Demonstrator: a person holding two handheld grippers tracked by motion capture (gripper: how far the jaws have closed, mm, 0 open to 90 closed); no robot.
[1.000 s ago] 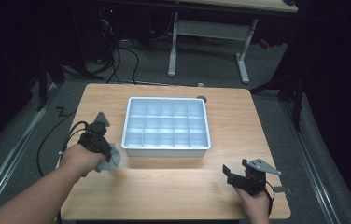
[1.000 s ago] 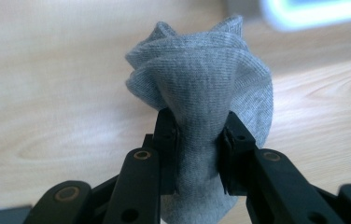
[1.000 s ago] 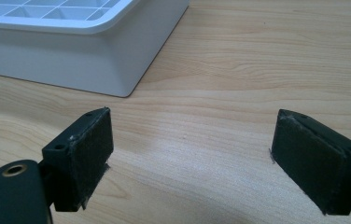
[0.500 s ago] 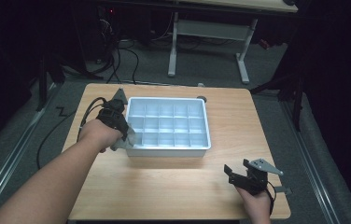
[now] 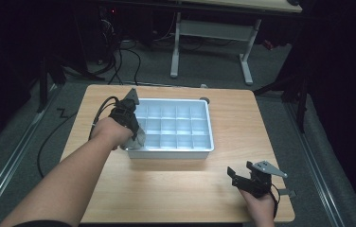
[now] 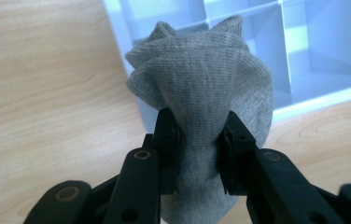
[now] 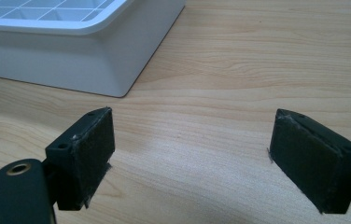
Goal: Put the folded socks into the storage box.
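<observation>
A: How many things?
B: One grey sock, one tray on one table.
A: Grippers?
B: Two: left gripper, right gripper.

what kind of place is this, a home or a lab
Probably a lab or workshop: a bare wooden table on a dark floor, loose cables behind it, and an adjustable desk frame beyond.

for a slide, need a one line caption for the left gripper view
Left gripper pinching a rolled grey sock above the corner of a white divided tray on a wooden table.
</observation>
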